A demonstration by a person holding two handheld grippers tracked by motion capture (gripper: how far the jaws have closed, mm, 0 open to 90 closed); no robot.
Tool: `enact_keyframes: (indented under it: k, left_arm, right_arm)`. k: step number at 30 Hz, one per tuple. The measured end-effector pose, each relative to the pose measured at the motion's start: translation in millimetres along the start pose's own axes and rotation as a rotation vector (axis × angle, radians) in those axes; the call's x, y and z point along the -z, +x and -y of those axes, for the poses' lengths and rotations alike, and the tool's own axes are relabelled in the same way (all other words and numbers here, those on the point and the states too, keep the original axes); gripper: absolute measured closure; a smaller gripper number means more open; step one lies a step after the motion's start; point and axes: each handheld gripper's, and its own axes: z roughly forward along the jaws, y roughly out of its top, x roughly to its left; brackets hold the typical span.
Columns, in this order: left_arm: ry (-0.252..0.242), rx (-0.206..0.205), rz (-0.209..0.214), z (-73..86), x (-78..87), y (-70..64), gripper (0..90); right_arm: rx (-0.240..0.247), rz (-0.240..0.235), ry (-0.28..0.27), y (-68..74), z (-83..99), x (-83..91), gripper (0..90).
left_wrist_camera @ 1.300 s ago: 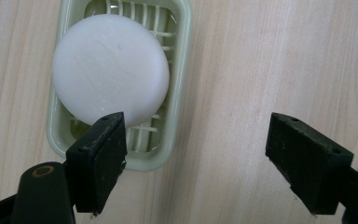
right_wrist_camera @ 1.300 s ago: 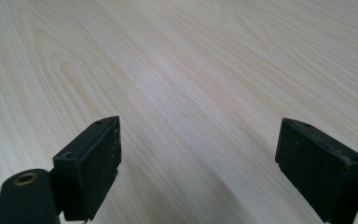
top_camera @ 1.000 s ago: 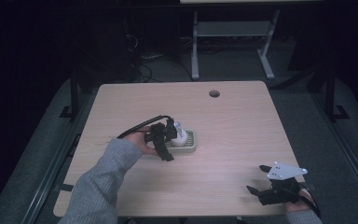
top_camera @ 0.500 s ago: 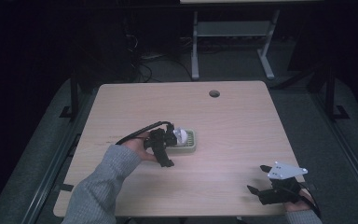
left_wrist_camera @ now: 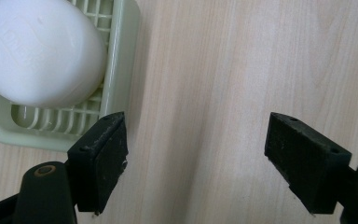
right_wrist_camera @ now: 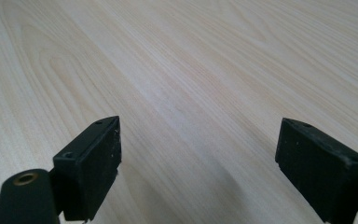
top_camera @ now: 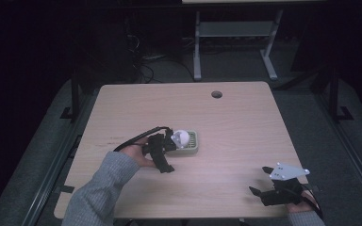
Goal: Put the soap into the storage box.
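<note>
Just soap (left_wrist_camera: 42,51) in green dish (left_wrist_camera: 121,56)

A soap bar (top_camera: 181,137) is seated in a soap dish (top_camera: 193,145), which is placed on the table (top_camera: 235,136) left of centre. The left gripper (top_camera: 166,155) is positioned just beside the dish, on its near-left side. The right gripper (top_camera: 264,188) is located at the near right corner, well apart from the dish. A round hole (top_camera: 216,94) is set near the far edge.

wooden table (top_camera: 235,132), green soap dish (top_camera: 192,147)
</note>
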Motion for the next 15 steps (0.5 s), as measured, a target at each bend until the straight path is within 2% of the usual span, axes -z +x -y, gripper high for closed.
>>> enact_keyframes:
  k: [15]
  left_arm:
    - [-0.013, -0.008, -0.013, 14.3, 1.5, -14.5, 19.9]
  right_arm:
    - [0.003, 0.002, 0.010, 0.8, 0.1, -1.5, 13.8]
